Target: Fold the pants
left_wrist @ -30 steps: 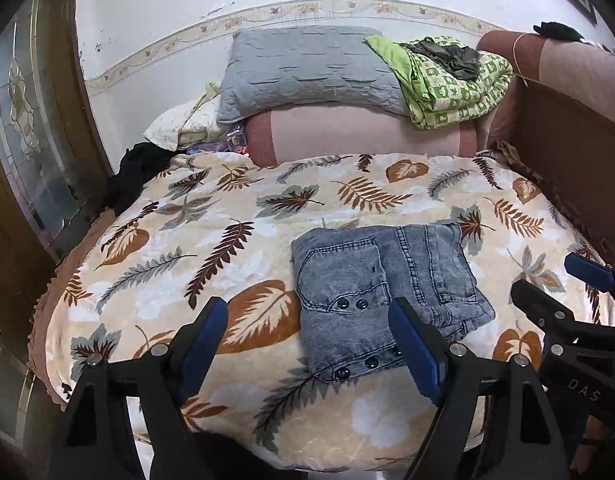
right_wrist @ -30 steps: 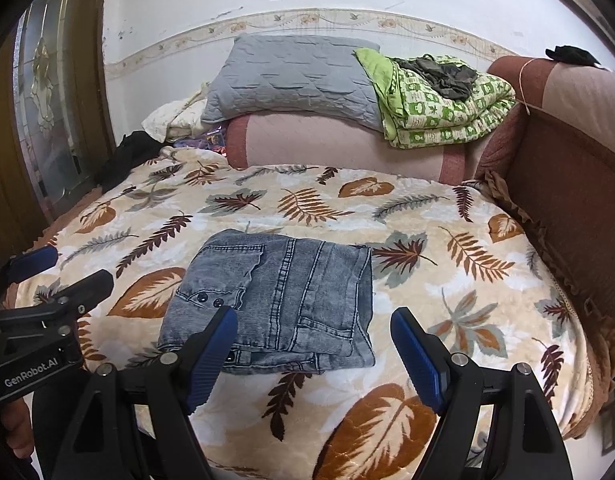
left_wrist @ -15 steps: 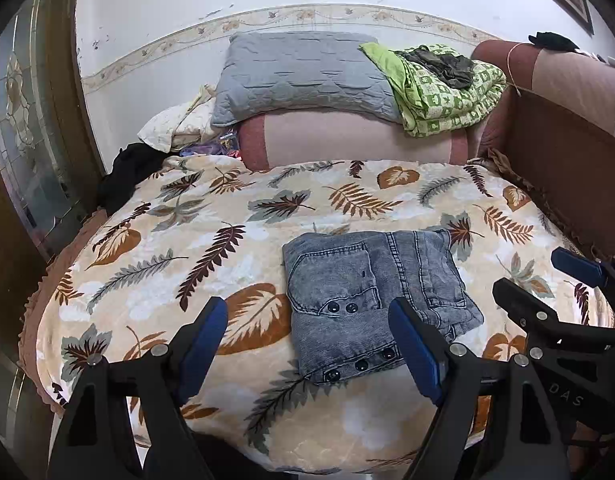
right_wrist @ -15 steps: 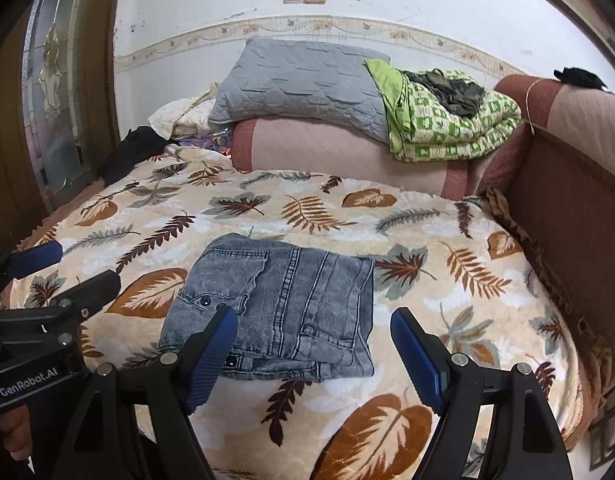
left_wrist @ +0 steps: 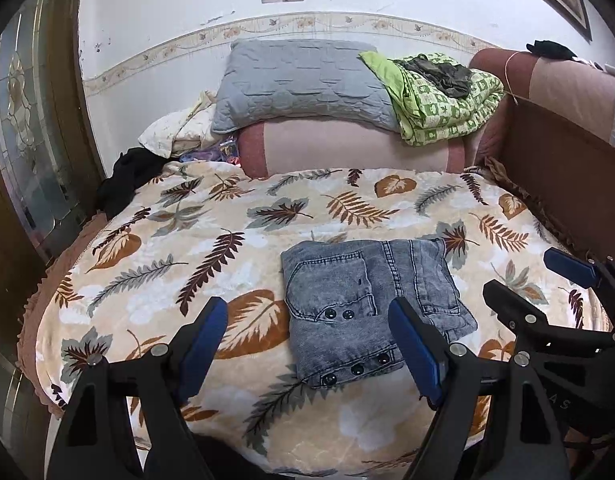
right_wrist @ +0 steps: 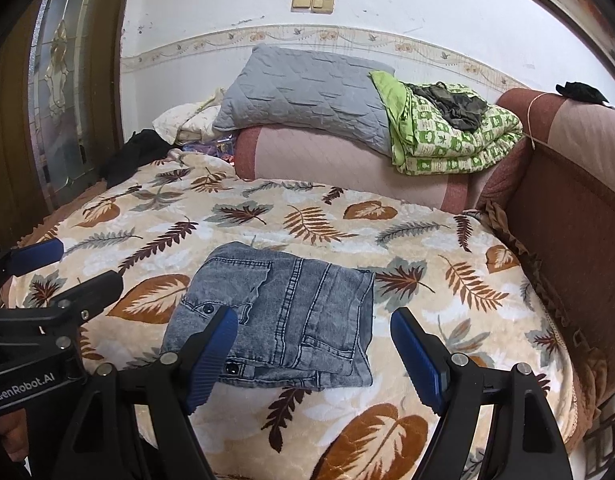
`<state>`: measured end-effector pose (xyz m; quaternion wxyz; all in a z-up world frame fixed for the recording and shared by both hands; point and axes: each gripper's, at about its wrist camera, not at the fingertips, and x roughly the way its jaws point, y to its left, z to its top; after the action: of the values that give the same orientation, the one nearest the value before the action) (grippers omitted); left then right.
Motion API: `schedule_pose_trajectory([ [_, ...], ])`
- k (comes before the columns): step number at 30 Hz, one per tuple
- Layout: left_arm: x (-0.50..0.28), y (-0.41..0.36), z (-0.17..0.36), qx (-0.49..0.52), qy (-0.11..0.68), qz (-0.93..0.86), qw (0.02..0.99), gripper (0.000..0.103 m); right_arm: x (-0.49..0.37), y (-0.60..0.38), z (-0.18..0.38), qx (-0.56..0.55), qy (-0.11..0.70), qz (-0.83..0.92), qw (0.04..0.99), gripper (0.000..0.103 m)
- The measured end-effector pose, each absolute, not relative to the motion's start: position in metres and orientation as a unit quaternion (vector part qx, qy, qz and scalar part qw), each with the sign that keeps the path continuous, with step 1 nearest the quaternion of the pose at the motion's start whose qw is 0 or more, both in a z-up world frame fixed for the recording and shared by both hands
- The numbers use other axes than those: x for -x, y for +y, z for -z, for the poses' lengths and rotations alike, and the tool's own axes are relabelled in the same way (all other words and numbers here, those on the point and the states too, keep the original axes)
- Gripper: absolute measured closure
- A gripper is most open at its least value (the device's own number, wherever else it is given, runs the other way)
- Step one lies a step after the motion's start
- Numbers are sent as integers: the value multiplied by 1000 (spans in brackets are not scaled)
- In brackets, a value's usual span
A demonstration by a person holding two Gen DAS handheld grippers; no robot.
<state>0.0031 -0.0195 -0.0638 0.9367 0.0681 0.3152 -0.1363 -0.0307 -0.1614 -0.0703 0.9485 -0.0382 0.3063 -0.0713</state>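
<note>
Grey-blue denim pants (left_wrist: 367,304) lie folded into a compact rectangle on the leaf-patterned blanket (left_wrist: 187,248), dark buttons along the near edge. In the left wrist view my left gripper (left_wrist: 309,344) hovers open above the bed's near edge, short of the pants, nothing between its blue pads. My right gripper (left_wrist: 535,280) shows at the right edge there, also open. In the right wrist view the pants (right_wrist: 291,312) lie just beyond my right gripper (right_wrist: 313,356), which is open and empty. The left gripper (right_wrist: 67,268) shows at the left, with a hand below it.
A grey pillow (left_wrist: 303,80) and a green patterned quilt (left_wrist: 443,100) rest on a pink bolster (left_wrist: 355,148) at the head of the bed. A brown padded side (left_wrist: 559,176) runs along the right. Black cloth (left_wrist: 127,176) lies at the far left by a glass door (left_wrist: 27,140).
Both views have drawn back and tilted up a little, so the pants sit slightly farther off and more wall shows. Neither gripper's opening has changed and the pants have not moved.
</note>
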Motion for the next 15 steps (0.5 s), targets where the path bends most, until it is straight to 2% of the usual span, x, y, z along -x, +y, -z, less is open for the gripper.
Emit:
schedule_pose_trajectory([
  [15,13,-28,40,-77,289,135,945,20,47,-173,53,24,273,78,959,21],
])
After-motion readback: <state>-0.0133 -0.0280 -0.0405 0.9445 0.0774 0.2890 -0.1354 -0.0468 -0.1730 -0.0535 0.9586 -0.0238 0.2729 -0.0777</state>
